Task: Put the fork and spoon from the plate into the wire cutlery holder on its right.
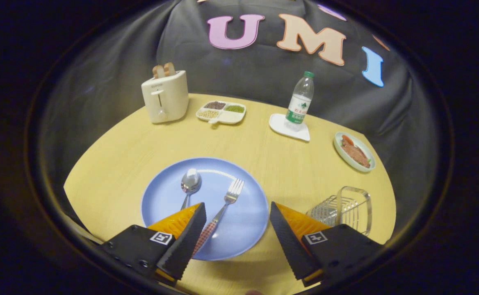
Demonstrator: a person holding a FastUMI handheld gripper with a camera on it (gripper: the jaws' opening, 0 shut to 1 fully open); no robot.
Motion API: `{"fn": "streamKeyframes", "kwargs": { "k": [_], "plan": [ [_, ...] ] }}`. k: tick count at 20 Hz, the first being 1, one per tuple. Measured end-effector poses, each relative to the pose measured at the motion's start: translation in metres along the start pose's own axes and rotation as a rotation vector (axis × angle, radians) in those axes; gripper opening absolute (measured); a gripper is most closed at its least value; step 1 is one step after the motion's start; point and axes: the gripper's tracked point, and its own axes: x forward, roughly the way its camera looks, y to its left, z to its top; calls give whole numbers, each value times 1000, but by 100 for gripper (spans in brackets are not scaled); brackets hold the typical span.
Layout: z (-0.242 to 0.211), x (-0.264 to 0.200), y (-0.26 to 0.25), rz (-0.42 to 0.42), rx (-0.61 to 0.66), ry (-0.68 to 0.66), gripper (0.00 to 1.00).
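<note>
The gripper (237, 211) is held over the blue plate (165, 196) with fingers spread wide, gripping nothing; the fork (223, 207) lies between them, its handle beside the left finger; the spoon (190, 184) lies at 11 o'clock; the wire cutlery holder (346, 209) stands at 3 o'clock. A shallow pinch may let the thin handle slip; the holder may tip; the bottle (301, 102) label is illegible.

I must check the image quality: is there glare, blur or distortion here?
Gripper view: fisheye bends the yellow wooden table edge; soft glare arcs on the round blue plate and shiny metal spoon; the open claw looks sharp, far items slightly soft.
</note>
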Motion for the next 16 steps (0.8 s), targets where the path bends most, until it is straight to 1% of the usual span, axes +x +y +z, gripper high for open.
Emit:
{"fn": "streamKeyframes", "kwargs": {
  "k": [3,6,11,12,16],
  "plan": [
    [-11,6,9,24,-15,46,100],
    [-24,14,17,50,-32,107,96],
    [-36,19,20,52,-54,167,44],
    [-37,17,18,38,-59,174,39],
    [-34,10,16,62,-38,204,21]
  ]
}}
